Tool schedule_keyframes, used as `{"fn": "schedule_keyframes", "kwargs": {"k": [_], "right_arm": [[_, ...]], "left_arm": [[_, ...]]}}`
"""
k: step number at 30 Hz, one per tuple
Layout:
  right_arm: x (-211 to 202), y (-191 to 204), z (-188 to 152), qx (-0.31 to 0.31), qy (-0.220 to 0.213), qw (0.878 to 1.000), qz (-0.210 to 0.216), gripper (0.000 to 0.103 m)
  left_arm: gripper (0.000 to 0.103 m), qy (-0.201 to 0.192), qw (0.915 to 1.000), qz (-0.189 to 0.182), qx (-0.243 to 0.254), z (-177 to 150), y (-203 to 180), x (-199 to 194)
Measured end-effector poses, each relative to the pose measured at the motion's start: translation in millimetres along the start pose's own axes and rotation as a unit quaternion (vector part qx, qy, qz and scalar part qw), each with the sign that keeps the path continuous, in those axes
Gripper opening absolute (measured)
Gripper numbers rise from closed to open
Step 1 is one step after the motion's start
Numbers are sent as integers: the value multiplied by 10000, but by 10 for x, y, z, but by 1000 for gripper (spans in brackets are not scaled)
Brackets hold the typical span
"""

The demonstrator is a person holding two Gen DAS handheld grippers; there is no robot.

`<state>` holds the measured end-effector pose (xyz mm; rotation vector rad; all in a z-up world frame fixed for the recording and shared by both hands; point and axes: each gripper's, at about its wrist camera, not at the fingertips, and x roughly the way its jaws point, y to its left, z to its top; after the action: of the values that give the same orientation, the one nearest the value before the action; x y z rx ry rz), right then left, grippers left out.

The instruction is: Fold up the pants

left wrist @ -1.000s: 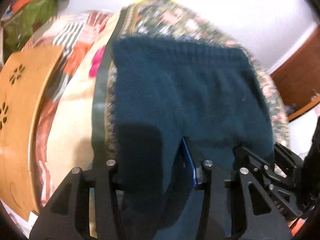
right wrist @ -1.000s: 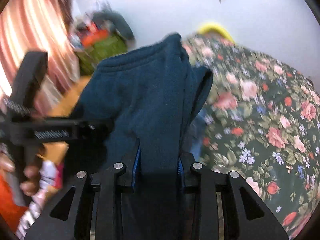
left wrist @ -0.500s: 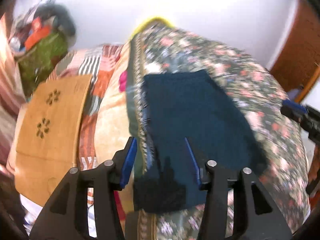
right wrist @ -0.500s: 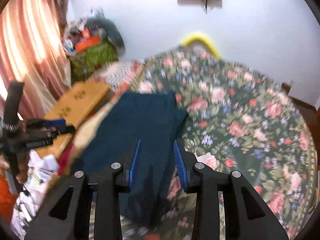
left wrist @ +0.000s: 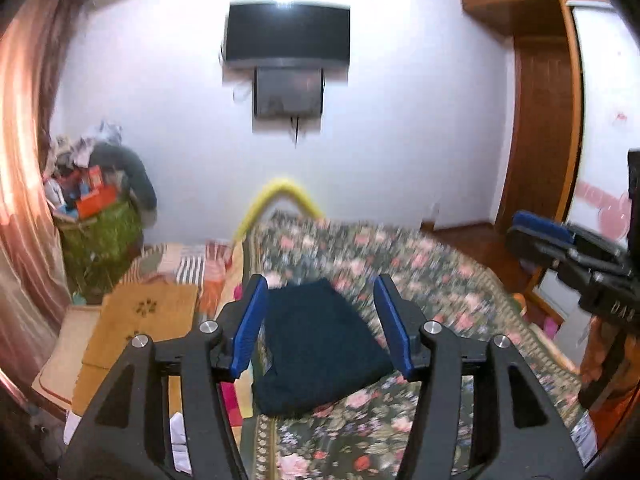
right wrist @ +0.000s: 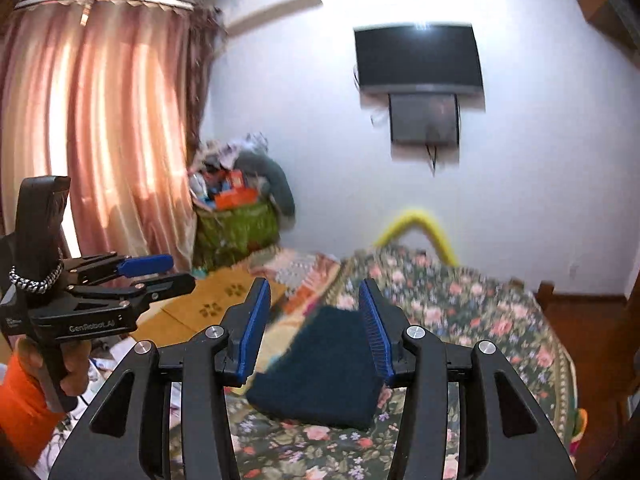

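Note:
The dark teal pants (left wrist: 320, 344) lie folded into a compact rectangle on the floral bedspread (left wrist: 440, 280), near its left edge. They also show in the right wrist view (right wrist: 320, 372). My left gripper (left wrist: 320, 320) is open and empty, raised above and behind the pants. My right gripper (right wrist: 312, 320) is open and empty too, held back from the pants. The left gripper shows from the side in the right wrist view (right wrist: 160, 272), the right gripper at the right edge of the left wrist view (left wrist: 540, 232).
A wooden board (left wrist: 136, 320) lies left of the bed on a patchwork blanket (left wrist: 192, 264). A green basket of clutter (left wrist: 96, 240) stands by the pink curtain (right wrist: 100, 140). A TV (left wrist: 286, 36) hangs on the far wall. A wooden wardrobe (left wrist: 540, 120) is at right.
Both grippers let go of the pants and opened. They pulled up and back from the bed, so the folded pants now lie free on the bedspread.

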<state>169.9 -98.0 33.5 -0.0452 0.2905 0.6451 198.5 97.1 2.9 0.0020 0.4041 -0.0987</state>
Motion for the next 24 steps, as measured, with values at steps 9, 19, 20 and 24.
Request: {"fn": "schedule_keyframes", "kwargs": {"k": [9,19,20,24], "right_arm": [[-676,356,-172,152,-554,9983,-23,43],[-891,494,-306,76,-729,9963,-455,102],[-913,501,-317,59,-742,9960,-491,103],[-943,504,-331,82,-733,9958,-534,103]], "left_arm": [[83,-966,9945,389,74,-263,-401,-984],[103,-1145,9923,382,-275,-523,-473,-1350],[103,-1133,9924,389,-296,-541,-467,-1364],[103,-1065,9925,510,-322,-555,-463,-1343]]}}
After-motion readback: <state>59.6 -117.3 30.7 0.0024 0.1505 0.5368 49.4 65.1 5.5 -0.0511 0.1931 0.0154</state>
